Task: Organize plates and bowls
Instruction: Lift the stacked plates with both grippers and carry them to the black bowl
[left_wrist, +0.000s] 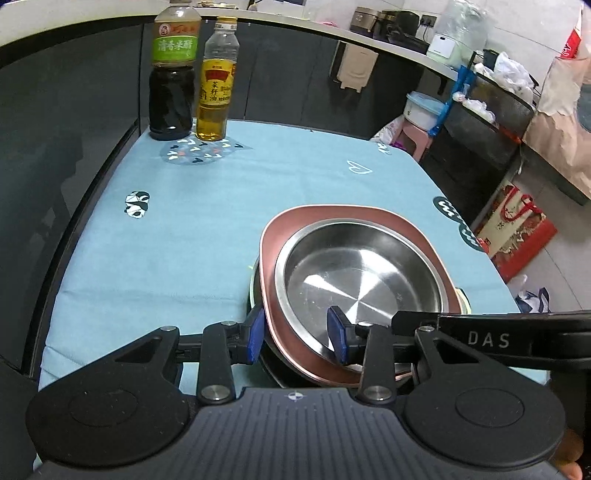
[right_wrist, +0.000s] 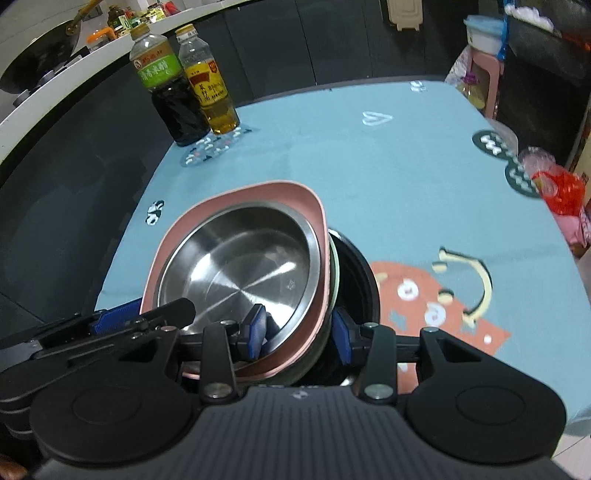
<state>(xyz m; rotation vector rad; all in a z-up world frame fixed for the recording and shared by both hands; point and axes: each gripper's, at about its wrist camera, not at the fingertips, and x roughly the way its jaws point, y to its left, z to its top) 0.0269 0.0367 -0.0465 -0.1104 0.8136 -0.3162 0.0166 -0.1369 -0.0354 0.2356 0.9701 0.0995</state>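
Observation:
A steel bowl (left_wrist: 364, 275) sits inside a pink squarish plate (left_wrist: 275, 236), on a pale green dish (right_wrist: 334, 275) and a black bowl (right_wrist: 360, 273), all stacked on the blue tablecloth. My left gripper (left_wrist: 297, 336) straddles the stack's near left rim, one blue pad inside the steel bowl, one outside the pink plate. My right gripper (right_wrist: 301, 334) straddles the near right rim the same way, with the steel bowl (right_wrist: 240, 269) and pink plate (right_wrist: 314, 206) between its pads. Both sets of jaws are closed against the rims. The stack looks tilted.
A dark vinegar bottle (left_wrist: 173, 74) and a yellow oil bottle (left_wrist: 216, 83) stand at the table's far left corner. A red plastic bag (right_wrist: 561, 188) lies at the right table edge. A pink stool (left_wrist: 412, 136) and dark shelves stand beyond the table.

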